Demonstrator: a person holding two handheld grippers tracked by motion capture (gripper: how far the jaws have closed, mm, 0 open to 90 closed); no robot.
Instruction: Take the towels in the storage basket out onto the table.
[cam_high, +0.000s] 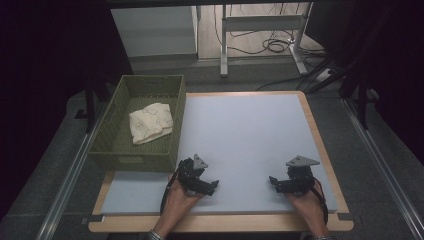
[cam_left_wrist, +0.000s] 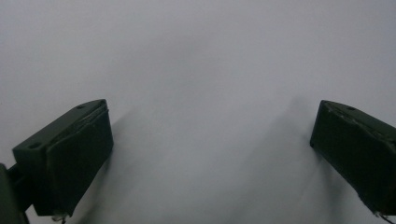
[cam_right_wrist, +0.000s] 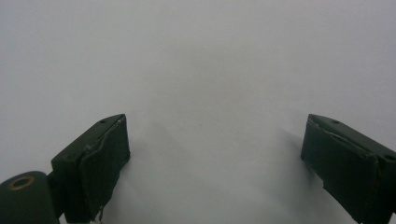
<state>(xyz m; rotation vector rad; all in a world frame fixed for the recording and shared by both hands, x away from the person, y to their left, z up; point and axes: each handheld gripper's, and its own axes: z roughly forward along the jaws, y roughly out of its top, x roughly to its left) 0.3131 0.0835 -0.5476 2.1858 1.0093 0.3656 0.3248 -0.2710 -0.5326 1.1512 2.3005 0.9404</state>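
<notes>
A wide table with a pale grey-blue mat (cam_high: 245, 145) fills the centre of the high view, its wooden edge showing along the right side and the bottom. At the upper left of the mat stands a green woven basket (cam_high: 121, 150), its long side touching the mat's left edge. Inside the basket, toward its far end, lies a folded cream cloth (cam_high: 150, 122) with faint printed patterns, resting on the basket floor, well apart from both grippers.

At the lower centre-left of the frame, a person's hand holds the left gripper (cam_high: 212, 186) low over the mat, just below the basket's near right corner. At the lower right, the other hand holds the right gripper (cam_high: 274, 182) low over the mat, near the table's right edge. The two grippers point toward each other, a stretch of bare mat between them.

In the left gripper view, the left gripper (cam_left_wrist: 210, 154) has its two black jaws spread wide, nothing between them but mat. In the right gripper view, the right gripper (cam_right_wrist: 215, 158) is likewise spread wide and holds nothing.
</notes>
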